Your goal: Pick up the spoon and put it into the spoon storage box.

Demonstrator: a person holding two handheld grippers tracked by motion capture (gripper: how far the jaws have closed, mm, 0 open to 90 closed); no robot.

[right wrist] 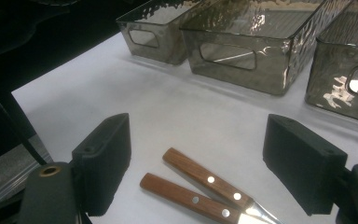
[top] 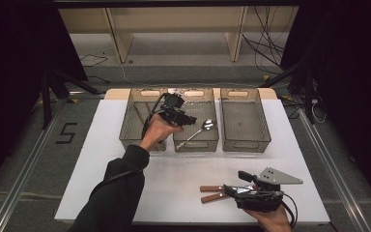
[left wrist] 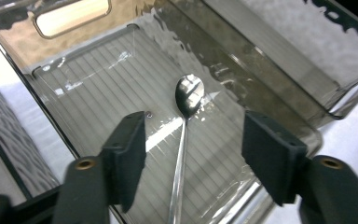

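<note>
Spoon (left wrist: pixel 185 135) lies in the middle bin (top: pixel 213 104) of three smoked plastic bins on the white worktop (top: pixel 183 179), bowl toward the far end, handle slanting to the near wall. Above it the left claw (left wrist: pixel 193 140) hangs released, jaws wide apart on either side of the handle and touching nothing. Near the worktop's front edge, the right claw (right wrist: pixel 198 163) also stands released, its jaws flanking two wooden-handled knives (right wrist: pixel 200 184) that lie side by side.
</note>
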